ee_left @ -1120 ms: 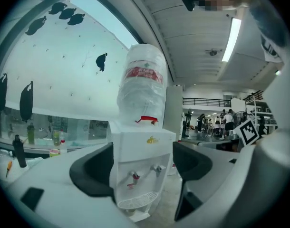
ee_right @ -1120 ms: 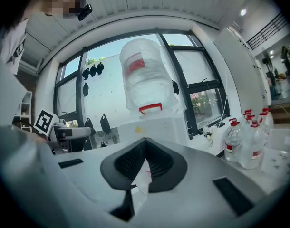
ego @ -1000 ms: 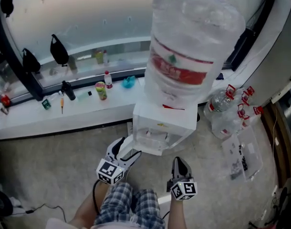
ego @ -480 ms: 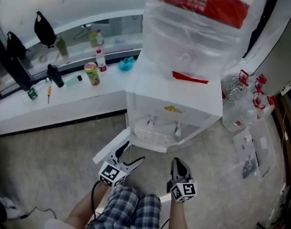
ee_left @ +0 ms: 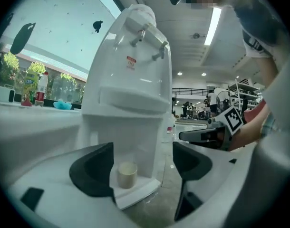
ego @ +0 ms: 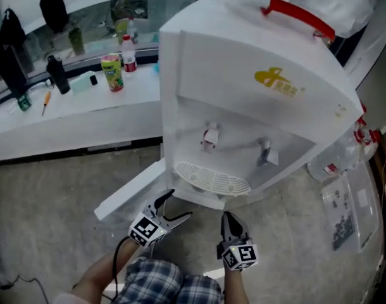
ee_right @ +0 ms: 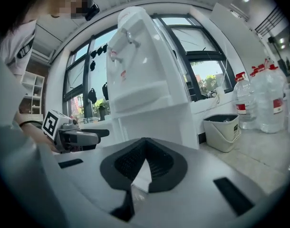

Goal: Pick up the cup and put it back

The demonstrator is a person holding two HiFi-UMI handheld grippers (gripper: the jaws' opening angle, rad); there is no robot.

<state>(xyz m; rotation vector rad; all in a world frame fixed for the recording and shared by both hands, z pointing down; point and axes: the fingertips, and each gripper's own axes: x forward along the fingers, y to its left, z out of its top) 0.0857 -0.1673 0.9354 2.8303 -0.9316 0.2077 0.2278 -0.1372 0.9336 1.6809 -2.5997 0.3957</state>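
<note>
Left gripper, left gripper view: jaws stand wide apart with nothing pressed between them. Framed in the gap, well beyond the pads, is a small pale, paper-like cup. It stands upright on a low white ledge at the foot of a tall white plastic water dispenser.

Judgement: the cup is light, thin-walled and easily crushed, and its smooth wall may slip. It is best taken across the mid-wall with gentle pressure and kept upright. Whether it holds liquid cannot be told.

Right gripper view: right gripper has its jaws closed together on nothing. The dispenser rises directly ahead. A pale plastic bucket and large clear water bottles stand to the far right beneath the window.

Head view: both grippers are held low and near, in front of the dispenser. The cup is hidden under the dispenser's overhang. The grey speckled floor looks hard and level. A long white sill at far left carries a green can, small bottles and tools below a wide window.
</note>
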